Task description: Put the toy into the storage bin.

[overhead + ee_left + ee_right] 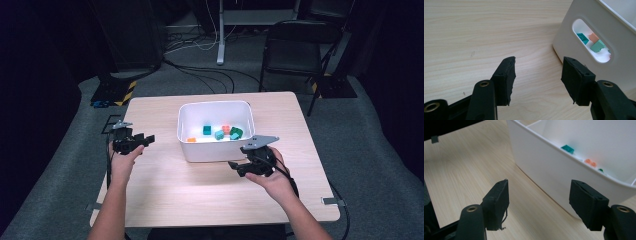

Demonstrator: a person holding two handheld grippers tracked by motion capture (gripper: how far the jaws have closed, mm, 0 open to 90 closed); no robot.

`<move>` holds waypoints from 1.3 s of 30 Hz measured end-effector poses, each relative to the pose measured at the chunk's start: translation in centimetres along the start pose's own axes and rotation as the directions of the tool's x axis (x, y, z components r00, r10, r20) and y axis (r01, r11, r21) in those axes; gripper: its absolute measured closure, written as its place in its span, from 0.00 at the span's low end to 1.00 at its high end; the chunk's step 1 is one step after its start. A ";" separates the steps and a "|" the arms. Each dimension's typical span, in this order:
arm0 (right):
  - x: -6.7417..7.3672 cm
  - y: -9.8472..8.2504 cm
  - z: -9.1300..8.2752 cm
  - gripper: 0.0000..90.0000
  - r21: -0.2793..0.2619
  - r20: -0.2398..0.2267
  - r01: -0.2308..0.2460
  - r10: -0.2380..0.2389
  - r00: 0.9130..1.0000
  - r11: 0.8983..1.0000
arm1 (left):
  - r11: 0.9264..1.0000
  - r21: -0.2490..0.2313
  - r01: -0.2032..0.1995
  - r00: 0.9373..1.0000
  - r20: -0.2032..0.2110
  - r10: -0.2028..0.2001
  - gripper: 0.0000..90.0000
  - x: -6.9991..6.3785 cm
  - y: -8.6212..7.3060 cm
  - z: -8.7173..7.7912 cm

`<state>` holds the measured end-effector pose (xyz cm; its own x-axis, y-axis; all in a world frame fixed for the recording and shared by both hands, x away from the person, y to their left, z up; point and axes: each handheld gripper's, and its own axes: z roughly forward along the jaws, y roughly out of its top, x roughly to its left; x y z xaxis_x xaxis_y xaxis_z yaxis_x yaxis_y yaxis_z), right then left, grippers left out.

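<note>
A white bin [216,151] stands on the wooden table [165,185] and holds several small coloured blocks, among them a teal block [207,130], an orange block [226,129] and a green block [236,132]. My left gripper [148,139] rests to the left of the bin, jaws open and empty. In the left gripper view that gripper [537,75] faces the bin's handle slot [593,41], through which blocks show. My right gripper [235,167] sits by the bin's near right corner, open and empty. Its own view shows the gripper [539,202] beside the bin's wall [554,172].
Beyond the table stand a black folding chair [295,47] and a white stand pole [220,30], with cables across the grey floor. Bare table lies in front of the bin and between my hands.
</note>
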<state>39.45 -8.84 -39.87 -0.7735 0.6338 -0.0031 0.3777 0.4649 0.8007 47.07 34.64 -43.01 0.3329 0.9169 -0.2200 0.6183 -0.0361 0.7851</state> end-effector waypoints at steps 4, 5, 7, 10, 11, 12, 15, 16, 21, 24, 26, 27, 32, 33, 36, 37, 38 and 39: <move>-0.4 -1.8 0.5 0.35 0.018 0.027 -0.020 0.019 0.999 1.000 | 1.000 0.008 -0.003 1.000 0.000 0.003 0.49 0.0 0.0 0.2; -0.6 -2.2 0.6 0.35 0.024 0.034 -0.023 0.023 0.999 0.999 | 1.000 0.004 -0.002 1.000 -0.001 0.002 0.49 0.0 -0.1 0.3; -1.0 -3.0 0.9 0.35 0.027 0.042 -0.042 0.040 0.998 0.999 | 1.000 0.011 0.003 1.000 -0.002 -0.003 0.49 -0.1 -0.2 0.4; -1.6 -4.2 1.2 0.35 0.029 0.034 -0.092 0.091 0.995 0.995 | 1.000 0.011 0.001 1.000 -0.004 -0.001 0.49 0.0 -0.3 0.6; -1.7 -4.6 1.4 0.35 0.029 0.035 -0.102 0.101 0.994 0.994 | 1.000 0.011 -0.001 1.000 -0.006 0.001 0.49 0.0 -0.3 0.7; -1.9 -4.9 1.5 0.35 0.032 0.039 -0.110 0.108 0.993 0.993 | 1.000 0.013 0.008 1.000 -0.008 -0.008 0.49 0.0 -0.3 0.8; -2.3 -6.0 1.7 0.35 0.030 0.067 -0.127 0.125 0.990 0.991 | 1.000 0.021 -0.004 1.000 -0.009 0.004 0.49 0.1 -0.3 0.9; -2.5 -6.3 1.7 0.35 0.030 0.079 -0.131 0.129 0.989 0.991 | 1.000 0.022 -0.002 1.000 -0.009 0.003 0.49 0.0 -0.4 0.9; -3.8 -7.9 1.5 0.35 0.014 0.187 -0.160 0.155 0.970 0.987 | 0.999 0.039 -0.002 1.000 -0.012 0.002 0.49 0.0 -0.5 1.4; -4.7 -8.9 1.4 0.35 0.020 0.228 -0.197 0.187 0.955 0.980 | 0.998 0.054 -0.016 1.000 -0.013 0.016 0.49 -0.2 -0.6 1.8; -5.3 -9.5 1.5 0.35 0.004 0.228 -0.238 0.231 0.946 0.971 | 0.998 0.064 -0.025 1.000 -0.012 0.025 0.49 -0.3 -0.7 2.1; -5.6 -9.8 1.5 0.35 0.000 0.220 -0.270 0.264 0.939 0.963 | 0.998 0.063 -0.025 1.000 -0.013 0.026 0.49 -0.5 -0.8 2.2; -6.1 -10.4 1.8 0.35 -0.010 0.204 -0.332 0.327 0.923 0.943 | 0.997 0.063 -0.045 0.999 -0.008 0.045 0.52 -0.6 -1.0 2.6; -6.1 -10.4 1.7 0.35 -0.010 0.210 -0.327 0.322 0.923 0.945 | 0.996 0.072 -0.046 0.999 -0.010 0.047 0.52 -0.6 -1.1 2.7; -6.4 -10.6 1.5 0.35 -0.022 0.224 -0.330 0.327 0.918 0.944 | 0.997 0.068 -0.039 0.999 -0.015 0.041 0.52 -0.4 -1.3 3.1; -6.6 -10.8 1.5 0.35 -0.020 0.231 -0.331 0.327 0.916 0.943 | 0.997 0.066 -0.033 0.999 -0.017 0.034 0.52 -0.4 -1.4 3.3; -6.7 -10.9 1.4 0.35 -0.024 0.237 -0.343 0.339 0.911 0.939 | 0.997 0.072 -0.033 0.999 -0.019 0.035 0.52 -0.3 -1.4 3.4; -6.9 -11.1 1.4 0.35 -0.027 0.238 -0.353 0.349 0.906 0.935 | 0.997 0.072 -0.028 0.999 -0.019 0.030 0.52 -0.1 -1.5 3.5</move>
<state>41.31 -17.49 -49.58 -0.4479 0.8840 0.1338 0.6129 0.1946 0.7658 48.57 33.20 -46.20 0.3377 0.9227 -0.1859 0.6586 -0.0906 0.7470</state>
